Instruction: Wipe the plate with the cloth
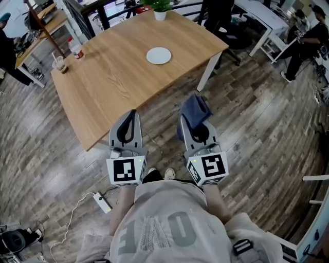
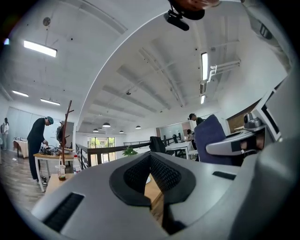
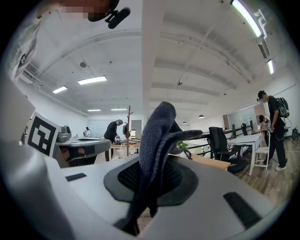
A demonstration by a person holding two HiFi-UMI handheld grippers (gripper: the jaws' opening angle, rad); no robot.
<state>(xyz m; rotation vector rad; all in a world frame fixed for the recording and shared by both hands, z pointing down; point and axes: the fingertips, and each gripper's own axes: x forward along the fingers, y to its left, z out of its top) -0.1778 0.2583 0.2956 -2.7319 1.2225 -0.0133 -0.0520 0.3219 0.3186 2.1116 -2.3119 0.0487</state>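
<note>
Cloth (image 3: 157, 136) pinched in right claw (image 3: 151, 180); left claw (image 2: 150, 158) closed, empty; plate (image 1: 159, 55) on table (image 1: 113, 82).

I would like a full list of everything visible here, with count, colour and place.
table: one, light wood, middle of the head view
plate: one, white, on the table's far half
potted plant: one, green in white pot, far table edge
bottle: one, clear with red label, table's left corner
cup: one, clear with straw, beside the bottle
power strip: one, white, floor at lower left
bystanders: at least two, dark clothes, room's edges
cloth: one, dark blue, clamped in the right gripper
left gripper: one, grey, shut and empty
right gripper: one, grey, shut on the cloth
</note>
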